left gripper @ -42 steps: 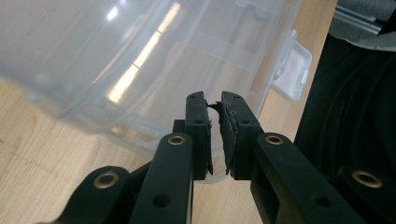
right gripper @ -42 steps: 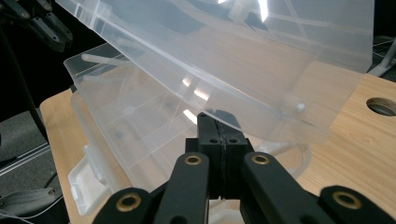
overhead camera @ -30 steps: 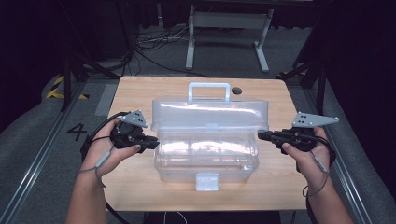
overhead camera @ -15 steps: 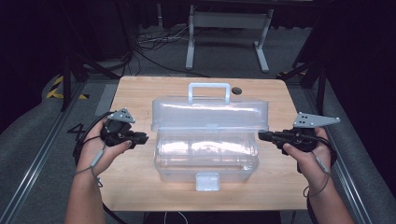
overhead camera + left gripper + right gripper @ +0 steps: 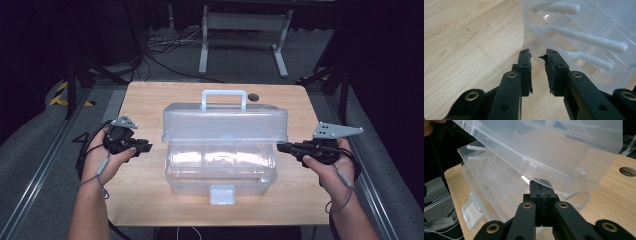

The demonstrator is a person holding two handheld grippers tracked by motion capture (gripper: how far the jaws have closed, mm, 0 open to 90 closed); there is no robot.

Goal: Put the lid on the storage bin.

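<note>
Your clear plastic toolbox (image 5: pixel 222 150) sits at the centre of the high view, on the wooden desk (image 5: pixel 150 100), with its lid (image 5: pixel 225 125) raised and tilted back over the tub and its white handle (image 5: pixel 223 97) toward the top of the frame. The white latch (image 5: pixel 222 194) hangs at the lower middle edge of the box.

Your left gripper (image 5: pixel 145 146) is at the left of the high view, just beside the box's left end but not touching it. Its fingers (image 5: pixel 525 66) have just been opening: in the left gripper view they stand slightly spread at the lower centre, with only bare desk wood showing in the gap between them. The tub wall (image 5: pixel 554 40) with its white inner bars fills the upper right of that view, close ahead of the fingertips.

Your right gripper (image 5: pixel 280 146) is at the right of the high view, its tip at the lid's right end. In the right gripper view its fingers (image 5: pixel 535 188) are pressed together at the lower centre, their tip against the lower rim of the tilted lid (image 5: pixel 544 152); whether that rim is caught between them you cannot tell from here. A round hole in the desk (image 5: pixel 627 171) shows at the right edge.
</note>
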